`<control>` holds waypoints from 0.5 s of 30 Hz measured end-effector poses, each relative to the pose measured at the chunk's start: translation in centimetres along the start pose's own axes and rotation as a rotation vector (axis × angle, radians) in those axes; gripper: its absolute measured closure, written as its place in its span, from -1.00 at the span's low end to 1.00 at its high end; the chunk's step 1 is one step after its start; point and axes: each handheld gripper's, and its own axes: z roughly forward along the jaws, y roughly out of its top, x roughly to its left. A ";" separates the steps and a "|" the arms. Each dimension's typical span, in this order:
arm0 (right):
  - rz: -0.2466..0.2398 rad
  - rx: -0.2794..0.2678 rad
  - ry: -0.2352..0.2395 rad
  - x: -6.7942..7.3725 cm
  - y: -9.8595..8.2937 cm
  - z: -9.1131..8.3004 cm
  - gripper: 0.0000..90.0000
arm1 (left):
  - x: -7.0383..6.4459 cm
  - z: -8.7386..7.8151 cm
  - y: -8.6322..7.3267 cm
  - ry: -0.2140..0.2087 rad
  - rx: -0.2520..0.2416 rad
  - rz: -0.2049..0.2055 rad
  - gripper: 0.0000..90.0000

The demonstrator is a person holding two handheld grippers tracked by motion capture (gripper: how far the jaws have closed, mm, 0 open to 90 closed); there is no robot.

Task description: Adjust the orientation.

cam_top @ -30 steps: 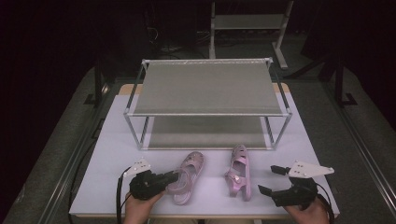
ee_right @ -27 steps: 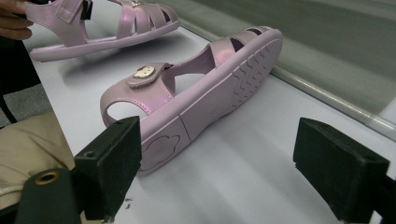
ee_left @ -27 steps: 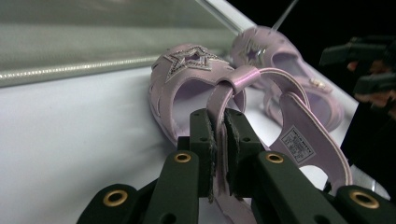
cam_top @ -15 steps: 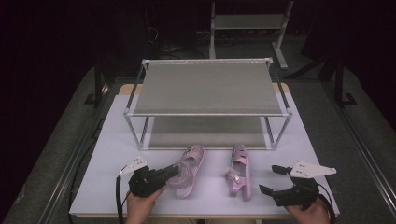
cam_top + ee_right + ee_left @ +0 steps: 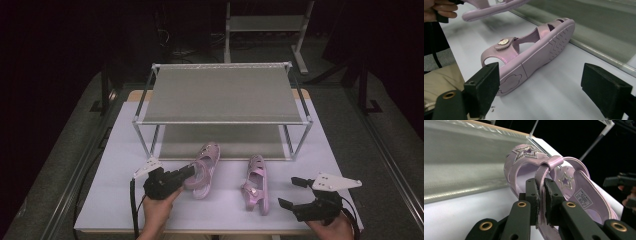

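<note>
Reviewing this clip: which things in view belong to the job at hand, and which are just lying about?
In play: held sandal, clamped by left gripper; tipped sandal; open right gripper; two-tier rack, probably the destination.

Lying about: second rack and floor cables in the dark background.

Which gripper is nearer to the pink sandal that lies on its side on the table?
The right. The right gripper is open just beside the tipped sandal, near its heel. The left gripper is farther off, shut on the strap of the other sandal.
</note>
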 end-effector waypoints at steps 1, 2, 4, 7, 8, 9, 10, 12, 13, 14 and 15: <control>0.000 0.000 0.001 0.0 0.0 0.0 -0.66 | 0.1 0.1 0.1 0.005 -0.007 -0.009 0.84; 0.000 -0.001 0.002 0.0 0.0 0.0 -0.66 | 0.3 0.3 0.2 0.011 -0.014 -0.010 0.84; 0.002 -0.004 0.004 0.0 0.0 0.0 -0.66 | 0.5 0.6 0.4 0.018 -0.017 -0.012 0.84; 0.004 -0.001 0.008 0.0 0.0 0.1 -0.66 | 0.8 1.2 0.6 0.028 -0.029 -0.017 0.84; 0.006 -0.001 0.009 0.0 -0.1 0.1 -0.66 | 0.9 1.4 0.7 0.029 -0.031 -0.021 0.84; 0.006 -0.001 0.010 -0.1 -0.1 0.2 -0.66 | 1.0 1.6 0.7 0.030 -0.037 -0.026 0.84; 0.006 -0.001 0.010 -0.1 -0.1 0.2 -0.66 | 1.1 1.8 0.7 0.028 -0.038 -0.030 0.84; 0.011 -0.005 0.010 -0.2 -0.1 0.1 -0.66 | 1.2 2.3 0.8 0.034 -0.038 -0.031 0.84; 0.011 -0.005 0.010 -0.2 -0.1 0.1 -0.66 | 1.2 2.5 0.9 0.036 -0.039 -0.035 0.84; 0.012 -0.005 0.010 -0.2 -0.1 0.2 -0.66 | 1.3 2.8 1.0 0.038 -0.042 -0.036 0.84; 0.013 -0.004 0.013 -0.2 -0.1 0.2 -0.66 | 1.3 3.0 1.0 0.038 -0.041 -0.034 0.84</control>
